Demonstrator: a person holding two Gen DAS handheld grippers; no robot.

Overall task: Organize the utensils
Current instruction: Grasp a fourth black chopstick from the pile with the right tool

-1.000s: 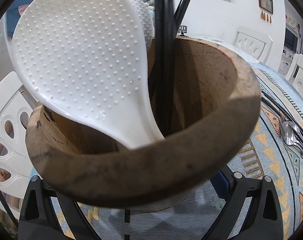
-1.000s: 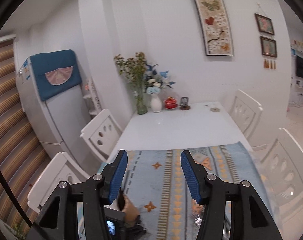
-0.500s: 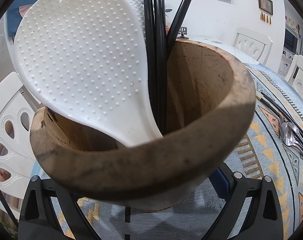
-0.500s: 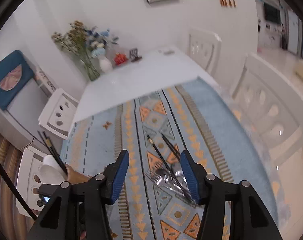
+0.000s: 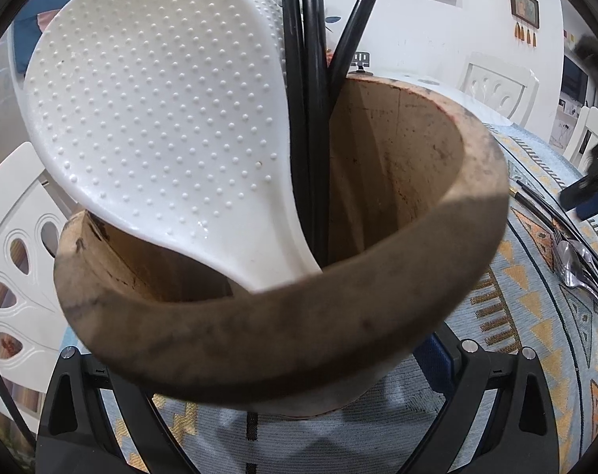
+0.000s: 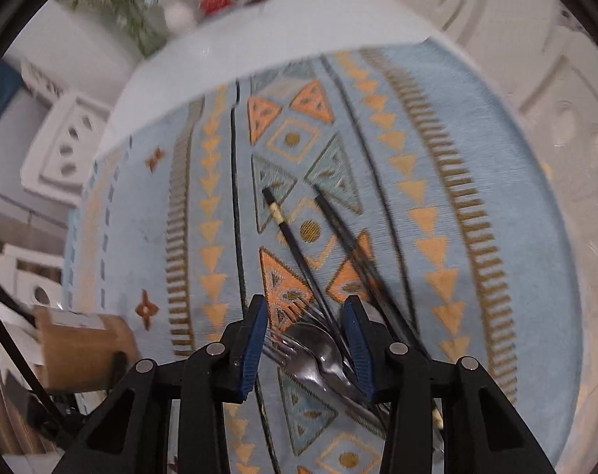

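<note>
My left gripper [image 5: 279,359] is shut on a brown wooden utensil holder [image 5: 259,335], which fills the left wrist view. A white dimpled rice paddle [image 5: 160,118] and black chopsticks [image 5: 310,118] stand in it. In the right wrist view, the right gripper [image 6: 304,308] points steeply down over a pile of cutlery. Its blue pads are apart and its jaws have just been closing. A fork [image 6: 283,345] and a spoon [image 6: 314,339] lie between them, not pressed. Loose black chopsticks [image 6: 291,237] stretch away from the pile. The holder [image 6: 81,351] also shows at the lower left.
A light blue cloth [image 6: 476,197] with orange triangles covers the near part of the white table [image 6: 299,31]. White chairs [image 6: 66,146] stand around it. A vase of flowers [image 6: 141,19] and small items sit at the far end. The right gripper [image 5: 591,193] shows blurred at the left view's edge.
The right gripper has tipped from facing the wall to facing the table and dropped over the cutlery, its jaws narrower. It has entered the left view. The left gripper and holder stayed put.
</note>
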